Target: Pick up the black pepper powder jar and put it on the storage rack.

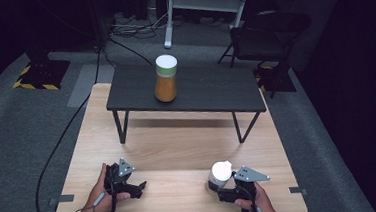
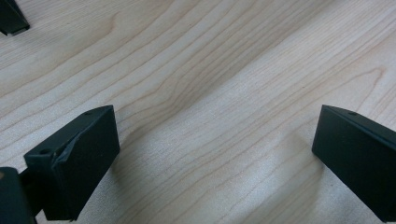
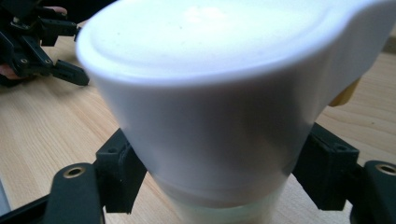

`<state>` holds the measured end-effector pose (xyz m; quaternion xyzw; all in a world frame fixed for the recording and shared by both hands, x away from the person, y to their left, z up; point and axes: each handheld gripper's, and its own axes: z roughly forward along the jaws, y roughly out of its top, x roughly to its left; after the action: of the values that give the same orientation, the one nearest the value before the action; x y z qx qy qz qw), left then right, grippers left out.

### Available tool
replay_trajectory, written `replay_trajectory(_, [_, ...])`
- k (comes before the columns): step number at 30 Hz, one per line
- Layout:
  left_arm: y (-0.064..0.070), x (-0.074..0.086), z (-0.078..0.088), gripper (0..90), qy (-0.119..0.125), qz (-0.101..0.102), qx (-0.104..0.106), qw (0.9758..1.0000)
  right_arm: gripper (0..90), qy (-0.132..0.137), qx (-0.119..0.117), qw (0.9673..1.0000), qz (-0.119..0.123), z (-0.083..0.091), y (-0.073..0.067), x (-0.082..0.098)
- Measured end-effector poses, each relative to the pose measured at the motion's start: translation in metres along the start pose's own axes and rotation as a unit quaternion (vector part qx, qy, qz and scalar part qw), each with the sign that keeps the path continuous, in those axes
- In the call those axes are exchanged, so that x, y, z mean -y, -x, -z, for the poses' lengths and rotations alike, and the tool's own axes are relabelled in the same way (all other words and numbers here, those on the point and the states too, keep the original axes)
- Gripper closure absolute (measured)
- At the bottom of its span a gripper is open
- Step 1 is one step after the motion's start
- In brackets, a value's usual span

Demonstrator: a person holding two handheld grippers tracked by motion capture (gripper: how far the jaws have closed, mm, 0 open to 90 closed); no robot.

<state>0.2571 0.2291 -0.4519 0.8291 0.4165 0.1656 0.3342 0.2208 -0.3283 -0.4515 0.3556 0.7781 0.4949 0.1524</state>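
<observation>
While right tongs (image 3: 215, 182) clamp white-capped bottle (image 1: 220, 176) near tabletop's (image 1: 178, 141) front-right corner, grasp looks done — lift and placement left. Left tongs (image 2: 210, 154) gape empty over bare wood, front-left. Green-lidded orange jar (image 1: 166, 78) on small black table (image 1: 200, 92), far edge — likely destination.

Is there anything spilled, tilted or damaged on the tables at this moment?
Nothing stands out. The jar stands upright on the dark table, lid on. The white bottle stands upright between the right gripper jaws. No spill on the wood.
</observation>
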Motion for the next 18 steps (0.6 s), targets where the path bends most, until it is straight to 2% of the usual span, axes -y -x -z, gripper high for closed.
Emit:
replay_trajectory(3, [0.0000, 0.0000, 0.0000, 0.8, 0.000, 0.000, 0.000, 1.0000, 28.0, 0.001, 0.001, 1.0000, 0.010, 0.0005, -0.0004, -0.0002])
replay_trajectory(12, [0.0000, 0.0000, 0.0000, 0.8, 0.000, 0.000, 0.000, 1.0000, 29.0, 0.016, 0.013, 0.9998, 0.000, 0.0034, -0.0017, 0.0015])
replay_trajectory(18, [0.0001, 0.0001, 0.0000, 0.8, 0.000, 0.001, 0.000, 1.0000, 29.2, 0.025, 0.028, 0.9992, 0.012, 0.0101, -0.0044, -0.0020])
